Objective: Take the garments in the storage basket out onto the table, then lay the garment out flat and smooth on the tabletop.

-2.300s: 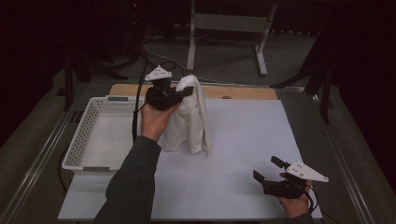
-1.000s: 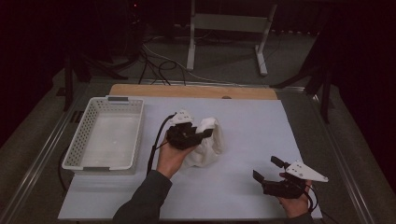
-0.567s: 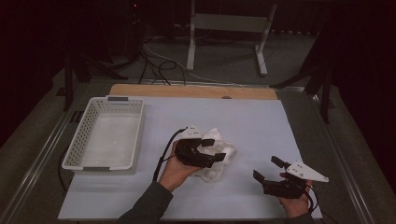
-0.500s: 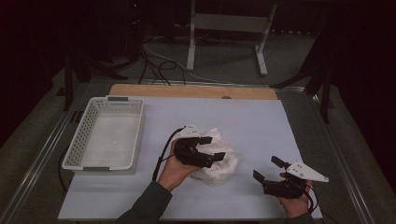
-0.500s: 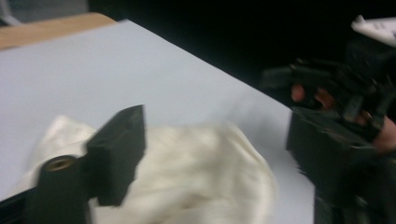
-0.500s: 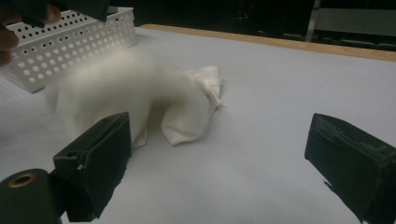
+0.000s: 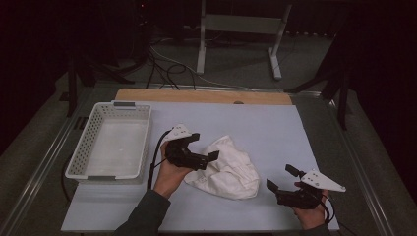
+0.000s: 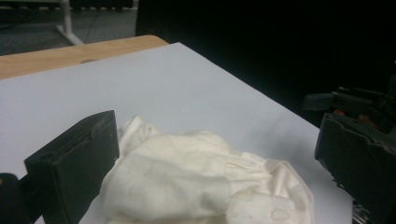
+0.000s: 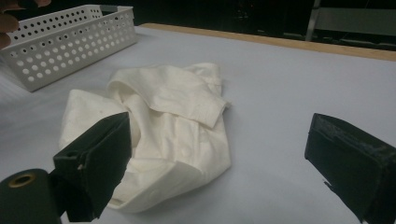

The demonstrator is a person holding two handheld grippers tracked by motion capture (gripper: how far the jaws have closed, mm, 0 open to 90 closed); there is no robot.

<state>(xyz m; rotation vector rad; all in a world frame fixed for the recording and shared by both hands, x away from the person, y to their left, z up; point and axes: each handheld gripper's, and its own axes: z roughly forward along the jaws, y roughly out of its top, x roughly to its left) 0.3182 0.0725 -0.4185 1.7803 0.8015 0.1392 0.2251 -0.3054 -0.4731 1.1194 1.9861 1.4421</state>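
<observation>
Now your bench (image 7: 275,128) carries a white basket (image 7: 110,142) left of the crumpled white cloth (image 7: 226,169). Your left tool (image 7: 200,147) hangs spread just above the cloth's left edge; your right tool (image 7: 281,179) waits spread to its right, apart.

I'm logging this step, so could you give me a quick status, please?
Left gripper open, just above garment. Right gripper open, apart. White garment crumpled on table. Nothing in the way.
</observation>
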